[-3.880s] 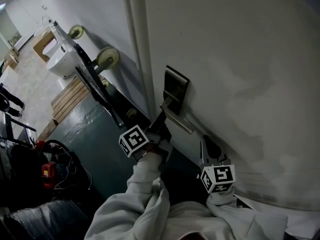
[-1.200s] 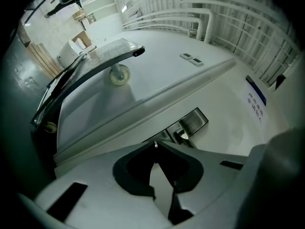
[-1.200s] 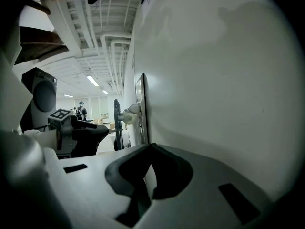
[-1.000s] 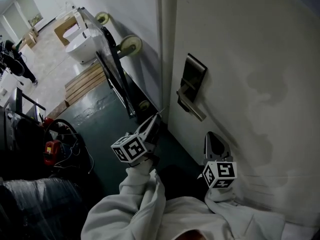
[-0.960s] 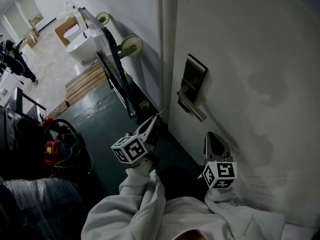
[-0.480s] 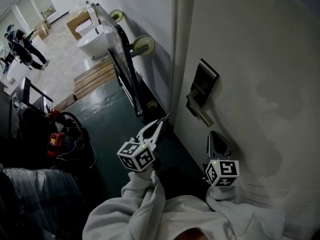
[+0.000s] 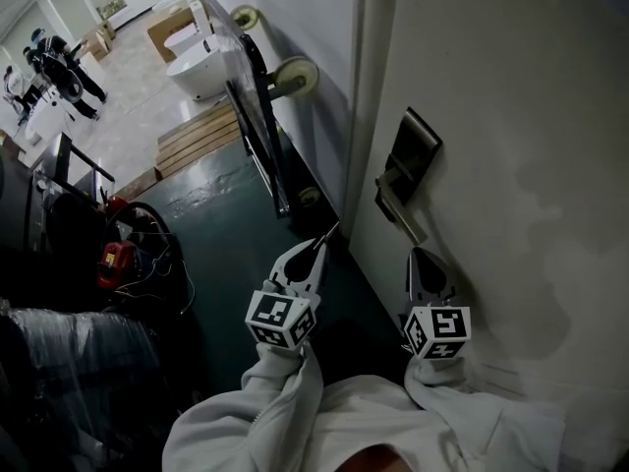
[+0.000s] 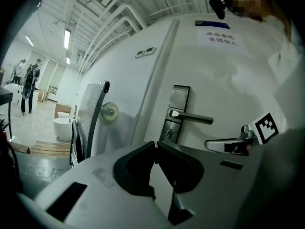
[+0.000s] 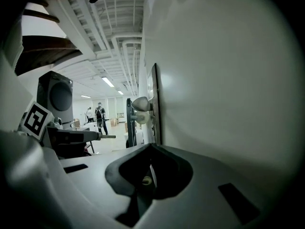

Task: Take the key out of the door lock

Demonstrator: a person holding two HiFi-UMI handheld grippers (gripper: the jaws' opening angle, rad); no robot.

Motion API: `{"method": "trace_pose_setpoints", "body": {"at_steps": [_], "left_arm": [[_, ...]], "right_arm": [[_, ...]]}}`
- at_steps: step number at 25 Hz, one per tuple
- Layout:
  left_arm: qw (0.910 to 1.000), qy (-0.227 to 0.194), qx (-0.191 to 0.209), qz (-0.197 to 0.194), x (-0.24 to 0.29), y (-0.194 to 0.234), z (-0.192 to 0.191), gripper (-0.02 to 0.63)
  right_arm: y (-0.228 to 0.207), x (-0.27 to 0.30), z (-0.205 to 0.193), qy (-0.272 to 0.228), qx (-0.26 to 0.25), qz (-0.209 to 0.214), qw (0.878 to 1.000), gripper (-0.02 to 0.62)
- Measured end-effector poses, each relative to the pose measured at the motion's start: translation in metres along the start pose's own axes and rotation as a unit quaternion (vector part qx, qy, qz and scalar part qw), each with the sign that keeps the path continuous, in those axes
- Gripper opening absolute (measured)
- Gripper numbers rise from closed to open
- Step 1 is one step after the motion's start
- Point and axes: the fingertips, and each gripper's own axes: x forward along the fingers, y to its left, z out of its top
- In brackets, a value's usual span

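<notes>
white sleeves [image 7: 285, 411] are showing at the bottom of the head view. l gripper [image 7: 316, 247] [image 8: 155, 144] is clenching shut on the key [image 7: 330, 232] [image 9: 107, 136], pinching it at the tips w/ the thin blade sticking out past them. the key is hanging clear of the lock, below & left of the handle [image 7: 403, 209] [image 8: 193, 117]. r gripper [image 7: 417, 256] [image 9: 150, 147] is sitting w/ jaws closed tog., nothing betw. them, tip near the door [image 7: 511, 116] face, under the handle. lock cylinder [image 8: 168, 134] below the handle is showing its keyhole. further off, a wheeled cart [image 7: 295, 75] is leaning by the wall. past it are a wood pallet [image 7: 201, 136], a white toilet [image 7: 197, 62] & ppl [image 7: 59, 57] standing far back.
</notes>
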Motion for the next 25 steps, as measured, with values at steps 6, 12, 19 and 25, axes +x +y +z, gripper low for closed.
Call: {"method": "trace_pose_setpoints", "body": {"at_steps": [6,12,19,25], "left_arm": [[0.9997,-0.002,0.023,-0.003,-0.004,-0.009,0.000,0.027],[0.9995,0.003,0.031,0.000,-0.010,-0.013,-0.004,0.028],[0.9996,0.001,0.027,0.005,-0.016,-0.013,-0.005,0.028],[0.9996,0.002,0.026,0.007,-0.016,-0.012,-0.007,0.028]], "right_arm": [[-0.001,-0.003,0.003,-0.007,-0.003,0.010,1.000,0.052],[0.000,-0.008,0.004,-0.006,-0.009,0.020,1.000,0.051],[0.005,-0.011,-0.001,0.000,-0.004,0.025,1.000,0.051],[0.002,-0.012,-0.004,0.000,0.001,0.022,1.000,0.051]]}}
